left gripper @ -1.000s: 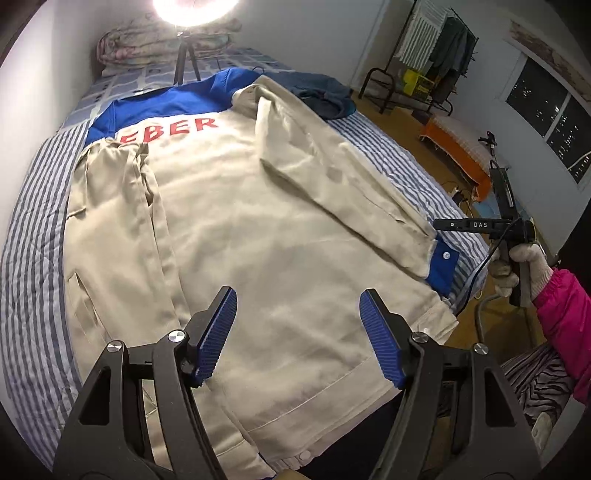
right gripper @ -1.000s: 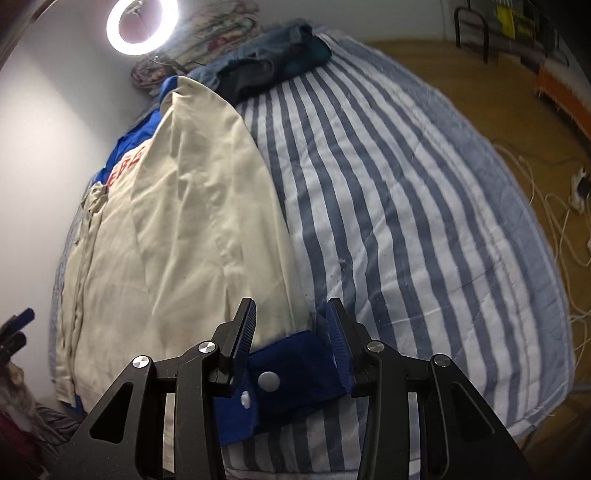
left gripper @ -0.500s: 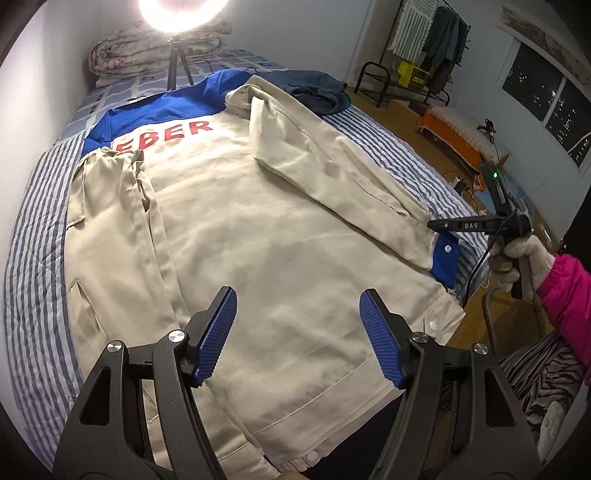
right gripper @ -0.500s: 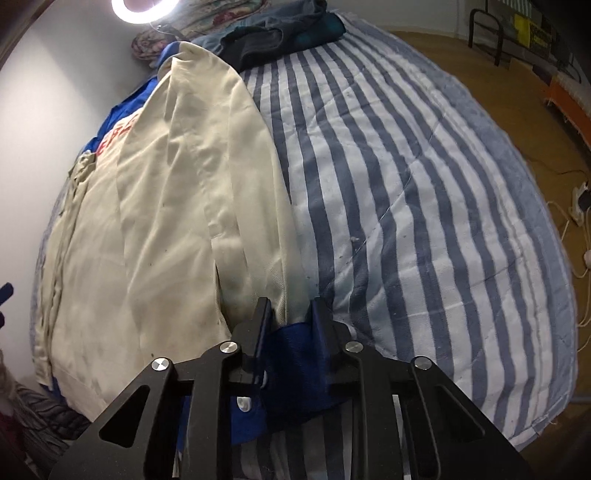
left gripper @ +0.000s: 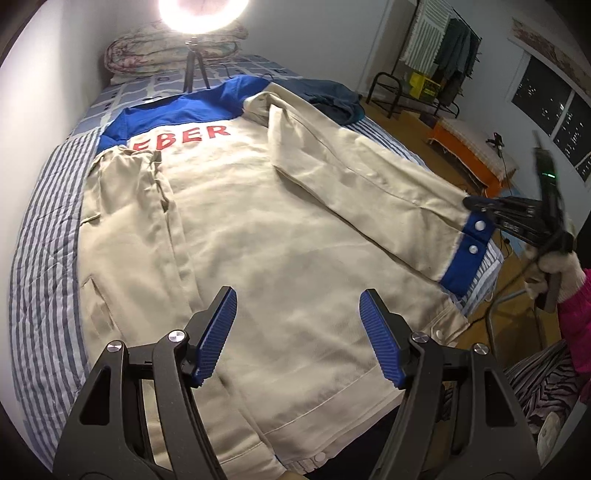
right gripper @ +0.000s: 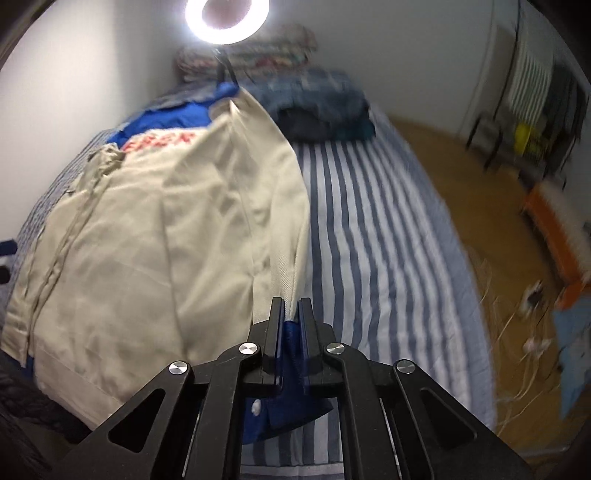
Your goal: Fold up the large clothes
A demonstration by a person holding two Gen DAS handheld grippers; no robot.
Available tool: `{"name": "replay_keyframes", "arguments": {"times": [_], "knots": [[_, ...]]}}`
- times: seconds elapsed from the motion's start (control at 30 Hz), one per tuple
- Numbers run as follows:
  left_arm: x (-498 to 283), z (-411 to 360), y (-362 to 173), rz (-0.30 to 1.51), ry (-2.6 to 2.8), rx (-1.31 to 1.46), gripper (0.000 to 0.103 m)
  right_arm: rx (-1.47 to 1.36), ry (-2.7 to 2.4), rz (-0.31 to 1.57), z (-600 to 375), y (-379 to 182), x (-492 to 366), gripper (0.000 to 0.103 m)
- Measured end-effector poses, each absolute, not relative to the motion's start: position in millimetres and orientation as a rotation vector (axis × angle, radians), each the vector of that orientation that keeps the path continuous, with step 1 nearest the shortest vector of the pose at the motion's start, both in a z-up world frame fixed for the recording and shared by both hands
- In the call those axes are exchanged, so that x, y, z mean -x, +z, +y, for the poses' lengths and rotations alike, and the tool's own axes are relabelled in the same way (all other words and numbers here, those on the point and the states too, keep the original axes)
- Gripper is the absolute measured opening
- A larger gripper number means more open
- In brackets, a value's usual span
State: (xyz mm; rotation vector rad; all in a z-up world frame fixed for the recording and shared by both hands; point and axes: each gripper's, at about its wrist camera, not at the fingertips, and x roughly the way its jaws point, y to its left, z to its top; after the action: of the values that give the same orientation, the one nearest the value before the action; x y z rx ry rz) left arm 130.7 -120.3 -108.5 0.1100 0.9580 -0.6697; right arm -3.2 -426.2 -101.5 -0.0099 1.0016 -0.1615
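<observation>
A beige jacket (left gripper: 258, 229) with a blue yoke and red letters lies spread back-up on the striped bed (left gripper: 40, 258). Its left sleeve is folded in. My left gripper (left gripper: 295, 295) hovers open above the lower back, with nothing between its blue pads. My right gripper (left gripper: 474, 204), held by a gloved hand (left gripper: 554, 266), is closing tight on the blue cuff (left gripper: 469, 243) of the right sleeve (left gripper: 369, 184), which hangs lifted off the bed. In the right wrist view the jaws (right gripper: 291, 302) pinch the cuff (right gripper: 291, 410), and the sleeve runs up from them along the jacket (right gripper: 147, 240).
A ring light (left gripper: 199, 14) on a tripod and a folded quilt (left gripper: 173, 48) stand at the bed's head. A dark blue garment (left gripper: 332, 99) lies near the far right corner. A clothes rack (left gripper: 436, 74), an orange bench (left gripper: 472, 147) and floor cables (right gripper: 532, 332) are to the right.
The right gripper closed on the blue cuff and lifted it, raising the sleeve end off the bed and rolling its wrist. The left gripper stayed open in place.
</observation>
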Motion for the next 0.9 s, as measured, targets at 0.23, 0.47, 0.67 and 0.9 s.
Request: {"name": "replay_keyframes", "arguments": {"times": [0.23, 0.47, 0.67, 0.9], "knots": [[-145.0, -91.6, -103.4, 0.96, -0.614, -0.006, 0.071, 0.188, 0.013, 0.873, -346.6, -69.6, -3.2, 0.005], [-158.8, -50.4, -98.6, 0.955, -0.521, 0.131, 0.071, 0.361, 0.256, 0.877, -250.7, -88.0, -1.2, 0.005], [-165.3, -22.6, -106.4, 0.978, -0.446, 0.203, 0.071, 0.48, 0.461, 0.95, -180.9, -129.5, 10.4, 0.005], [-158.0, -26.6, -125.0, 1.03, -0.447, 0.194, 0.071, 0.547, 0.563, 1.047, -156.5, -157.4, 33.0, 0.009]]}}
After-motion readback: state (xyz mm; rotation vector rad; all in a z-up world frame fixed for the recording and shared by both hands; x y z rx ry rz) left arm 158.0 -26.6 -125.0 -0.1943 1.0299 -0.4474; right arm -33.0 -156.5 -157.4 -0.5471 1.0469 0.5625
